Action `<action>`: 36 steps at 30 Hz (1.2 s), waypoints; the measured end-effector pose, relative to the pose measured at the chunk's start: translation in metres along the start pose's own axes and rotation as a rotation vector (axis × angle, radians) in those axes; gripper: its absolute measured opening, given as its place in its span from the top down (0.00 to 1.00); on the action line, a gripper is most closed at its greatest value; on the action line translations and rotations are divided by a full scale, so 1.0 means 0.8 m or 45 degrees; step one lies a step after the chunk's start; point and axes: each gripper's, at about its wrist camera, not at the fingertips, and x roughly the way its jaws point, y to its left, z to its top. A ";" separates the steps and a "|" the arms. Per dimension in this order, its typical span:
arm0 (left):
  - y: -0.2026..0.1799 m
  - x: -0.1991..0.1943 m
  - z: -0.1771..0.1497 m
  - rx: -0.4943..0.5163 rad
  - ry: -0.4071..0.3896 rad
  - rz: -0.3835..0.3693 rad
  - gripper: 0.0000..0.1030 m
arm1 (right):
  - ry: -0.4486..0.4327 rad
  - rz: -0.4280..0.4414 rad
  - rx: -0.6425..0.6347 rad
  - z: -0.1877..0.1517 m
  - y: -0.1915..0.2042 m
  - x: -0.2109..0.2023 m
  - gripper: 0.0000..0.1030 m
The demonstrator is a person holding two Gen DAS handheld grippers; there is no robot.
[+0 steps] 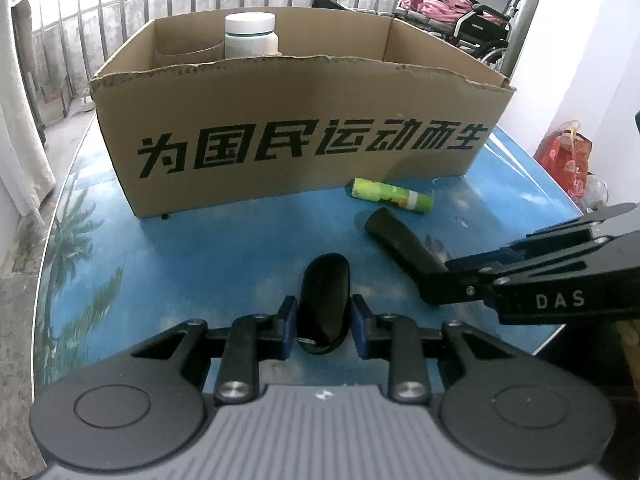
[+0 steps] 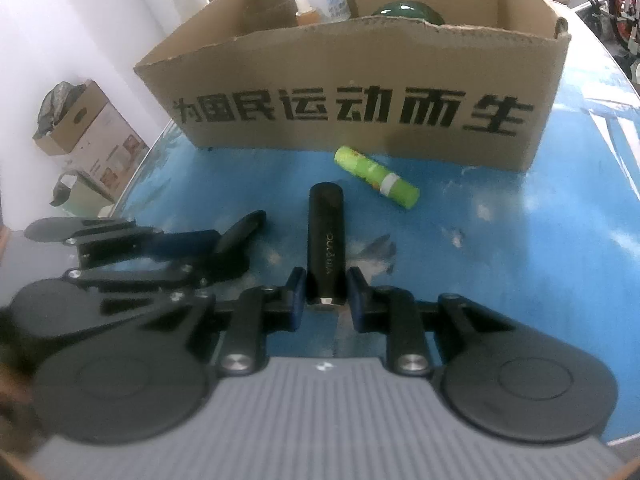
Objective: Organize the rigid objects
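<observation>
My left gripper [image 1: 323,312] is shut on a black oval key fob [image 1: 325,300] just above the blue table [image 1: 200,248]. My right gripper [image 2: 327,292] is shut on a black cylindrical tube [image 2: 326,240], which also shows in the left wrist view [image 1: 404,240]. A green glue stick [image 1: 392,195] lies on the table in front of the cardboard box [image 1: 288,136]; it also shows in the right wrist view [image 2: 376,172]. The box [image 2: 360,92] holds a white-capped bottle [image 1: 250,36], a cardboard ring [image 1: 188,54] and a green round object [image 2: 408,12].
The table's curved edge runs along the left [image 1: 44,240]. A red bag [image 1: 568,160] and a wheelchair [image 1: 480,28] stand beyond the table on the right. Small boxes [image 2: 88,132] sit on the floor to the left in the right wrist view.
</observation>
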 end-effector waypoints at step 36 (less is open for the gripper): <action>-0.003 0.007 0.007 -0.013 0.016 0.008 0.68 | -0.027 -0.037 -0.039 0.007 0.011 0.008 0.80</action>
